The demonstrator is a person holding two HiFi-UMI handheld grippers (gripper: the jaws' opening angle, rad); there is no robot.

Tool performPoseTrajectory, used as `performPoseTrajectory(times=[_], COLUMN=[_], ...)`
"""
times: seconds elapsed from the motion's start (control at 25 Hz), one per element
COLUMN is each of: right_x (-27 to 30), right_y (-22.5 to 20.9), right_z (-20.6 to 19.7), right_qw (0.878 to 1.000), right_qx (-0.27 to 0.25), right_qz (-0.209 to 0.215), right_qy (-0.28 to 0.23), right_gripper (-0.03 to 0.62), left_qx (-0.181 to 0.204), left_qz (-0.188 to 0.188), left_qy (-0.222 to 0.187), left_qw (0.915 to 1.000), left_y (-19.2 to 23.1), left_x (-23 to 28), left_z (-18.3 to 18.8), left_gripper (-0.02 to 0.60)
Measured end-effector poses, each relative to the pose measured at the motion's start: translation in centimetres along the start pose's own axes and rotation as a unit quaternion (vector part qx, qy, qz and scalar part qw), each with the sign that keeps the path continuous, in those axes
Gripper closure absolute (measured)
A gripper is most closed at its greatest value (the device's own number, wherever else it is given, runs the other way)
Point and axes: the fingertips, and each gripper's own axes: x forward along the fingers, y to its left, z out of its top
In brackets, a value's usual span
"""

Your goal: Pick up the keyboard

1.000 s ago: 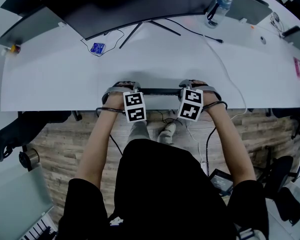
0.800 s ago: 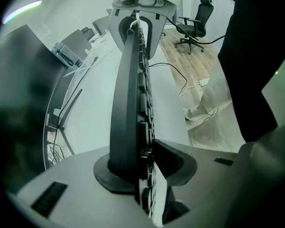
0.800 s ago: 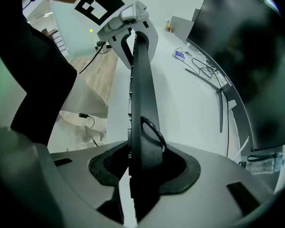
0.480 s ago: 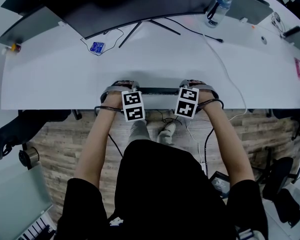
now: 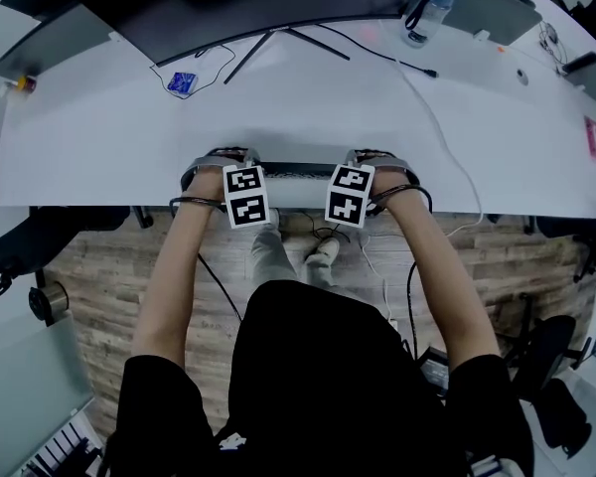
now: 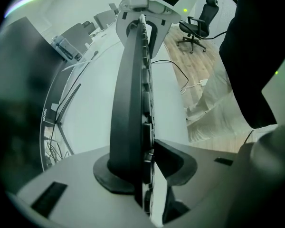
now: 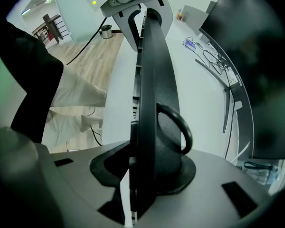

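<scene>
As I pinch it, the keyboard sits on edge at the surface's 6 o'clock rim.
Left hand-held gripper clamps its 9 o'clock end; right hand-held gripper, jaws just closing tighter, its 3 o'clock end.

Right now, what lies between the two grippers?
The keyboard, in the head view; the left gripper grips one end, the right gripper, its jaws just closing, the other.
</scene>
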Motion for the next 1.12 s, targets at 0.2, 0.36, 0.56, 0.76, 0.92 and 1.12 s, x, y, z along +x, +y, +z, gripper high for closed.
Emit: performPoseTrajectory(times=[0.2,0.36,0.56,0.76,0.92,1.12], right_x=[0.0,0.0,0.06,-0.07,-0.13,-0.28], right_y=[-0.07,0.08,0.06,-0.02,0.17,0.69], right_z=[-0.14,-0.17,-0.1,-0.12,-0.08,-0.08], right_qw=[1.0,1.0,1.0,1.0,1.0,0.999], right_qx=[-0.001,-0.005,-0.006,-0.006,-0.005,-0.009], right_qz=[-0.001,-0.001,0.007,0.004,-0.014,-0.042], right_qy=[0.0,0.001,0.001,0.001,0.002,0.005], right_gripper=[0.462,0.462,0.464,0.464,0.465,0.502], left_qx=[-0.008,-0.012,-0.012,-0.011,-0.008,-0.011], left_qz=[-0.002,-0.001,-0.006,0.0,0.018,0.052], left_qy=[0.009,0.023,0.025,0.022,0.021,0.021], left_qw=[0.9999,0.9997,0.9996,0.9997,0.9996,0.9984], left_y=[0.18,-0.15,-0.15,-0.04,-0.13,-0.6], left_x=[0.14,0.35,0.42,0.27,0.13,-0.09], left_z=[0.03,-0.14,-0.25,-0.2,-0.21,-0.18], left_gripper=[0.451,0.451,0.449,0.448,0.448,0.461])
